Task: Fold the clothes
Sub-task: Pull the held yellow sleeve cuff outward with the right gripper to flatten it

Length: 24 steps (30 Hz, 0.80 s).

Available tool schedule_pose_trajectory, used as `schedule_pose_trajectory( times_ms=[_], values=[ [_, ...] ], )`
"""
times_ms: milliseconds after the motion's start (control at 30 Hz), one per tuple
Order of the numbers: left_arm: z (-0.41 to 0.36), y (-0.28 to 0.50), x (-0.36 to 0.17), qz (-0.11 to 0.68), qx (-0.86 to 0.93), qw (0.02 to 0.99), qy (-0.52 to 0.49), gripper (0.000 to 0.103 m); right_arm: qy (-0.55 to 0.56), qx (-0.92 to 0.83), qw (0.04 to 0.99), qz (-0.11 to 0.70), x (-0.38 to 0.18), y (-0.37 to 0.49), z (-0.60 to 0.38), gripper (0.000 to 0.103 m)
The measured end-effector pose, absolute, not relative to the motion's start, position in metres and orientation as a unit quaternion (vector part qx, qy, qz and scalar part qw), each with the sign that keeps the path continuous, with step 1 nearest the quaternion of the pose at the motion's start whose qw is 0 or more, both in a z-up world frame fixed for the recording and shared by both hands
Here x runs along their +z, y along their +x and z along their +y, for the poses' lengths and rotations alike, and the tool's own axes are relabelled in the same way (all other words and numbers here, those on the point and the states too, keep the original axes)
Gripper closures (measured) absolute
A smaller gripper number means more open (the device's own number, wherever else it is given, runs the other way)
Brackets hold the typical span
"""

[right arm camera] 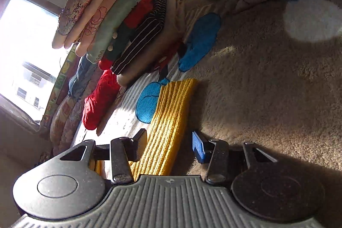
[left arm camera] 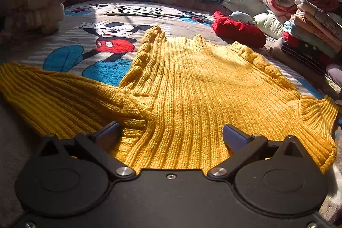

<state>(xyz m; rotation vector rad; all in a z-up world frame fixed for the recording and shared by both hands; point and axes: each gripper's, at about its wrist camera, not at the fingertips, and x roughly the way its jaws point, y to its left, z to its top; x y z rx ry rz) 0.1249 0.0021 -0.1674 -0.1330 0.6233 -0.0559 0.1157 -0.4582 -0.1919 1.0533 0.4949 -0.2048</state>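
- Mustard knit sweater point(left arm camera: 192, 82) lies flat across the frame's centre on the cartoon-mouse blanket point(left arm camera: 102, 35).
- Left gripper point(left arm camera: 171, 136) — jaws spread above the knit.
- Right gripper point(right arm camera: 168, 144) — spread astride a sleeve point(right arm camera: 171, 116), lower centre.

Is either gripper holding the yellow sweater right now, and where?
Neither. The left gripper is open over the yellow sweater; the right gripper is open around a sleeve.

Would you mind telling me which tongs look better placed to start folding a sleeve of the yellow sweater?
Probably the right tongs: they are open with a sleeve of the yellow sweater lying between them. The left tongs are open over its body.
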Motion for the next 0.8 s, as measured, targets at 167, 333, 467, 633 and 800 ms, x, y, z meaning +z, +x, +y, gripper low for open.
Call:
schedule_pose_trajectory(
  times_ms=[167, 333, 467, 633, 800],
  values=[
    [0.001, 0.125, -0.168, 0.306, -0.026, 0.950, -0.061, 0.000, 0.502, -0.086, 0.829, 0.230, -0.199, 0.137, -0.465, 0.093],
    [0.002, 0.126, -0.169, 0.305, -0.028, 0.950, -0.061, 0.000, 0.481, -0.093, 0.856, 0.165, -0.175, 0.121, -0.470, 0.094],
    [0.001, 0.127, -0.170, 0.306, -0.026, 0.950, -0.054, 0.000, 0.433, -0.119, 0.867, 0.215, -0.183, 0.131, -0.487, 0.094],
    [0.000, 0.127, -0.171, 0.306, -0.025, 0.950, -0.051, 0.000, 0.370, -0.126, 0.884, 0.258, -0.182, 0.142, -0.484, 0.089],
    [0.000, 0.126, -0.171, 0.305, -0.024, 0.951, -0.050, 0.000, 0.272, -0.129, 0.926, 0.228, -0.145, 0.122, -0.450, 0.075]
  ],
)
